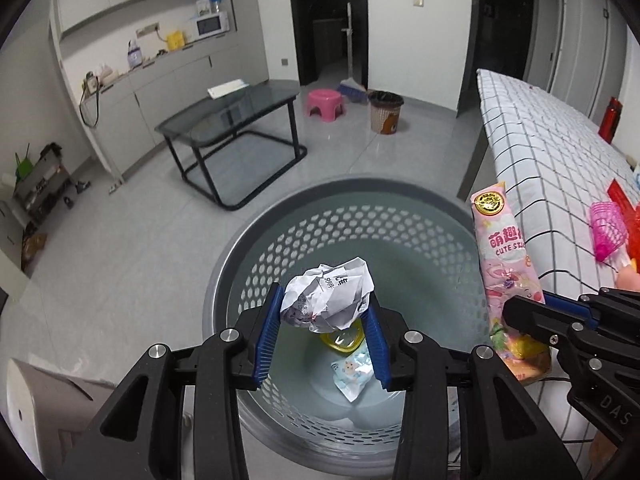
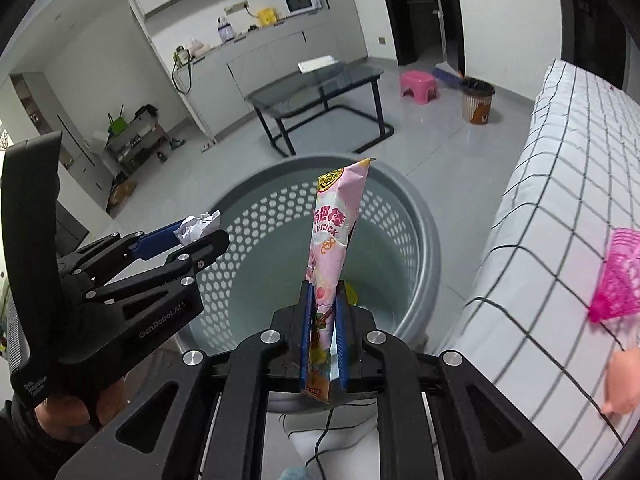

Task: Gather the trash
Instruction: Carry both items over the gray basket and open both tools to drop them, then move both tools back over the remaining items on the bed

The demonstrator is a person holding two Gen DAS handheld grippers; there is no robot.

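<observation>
Premises: a small home, living room with kitchenette. Evidence: microwave (image 1: 213, 24) on a recessed grey cabinet counter (image 1: 160, 60), glass coffee table (image 1: 228, 116), pink plastic stool (image 1: 326, 103), broom (image 1: 352, 80), checked bedding (image 1: 552, 152) (right side), tiled floor (image 1: 132, 240).

Left wrist view: looks steeply down along its fingers, close above the bin (image 1: 256, 248). Right wrist view: same downward tilt, close above the bin (image 2: 416, 216) from the right side. Shared: bin, glass table (image 1: 240, 108), checked bed (image 1: 540, 152), kitchen counter behind.
</observation>
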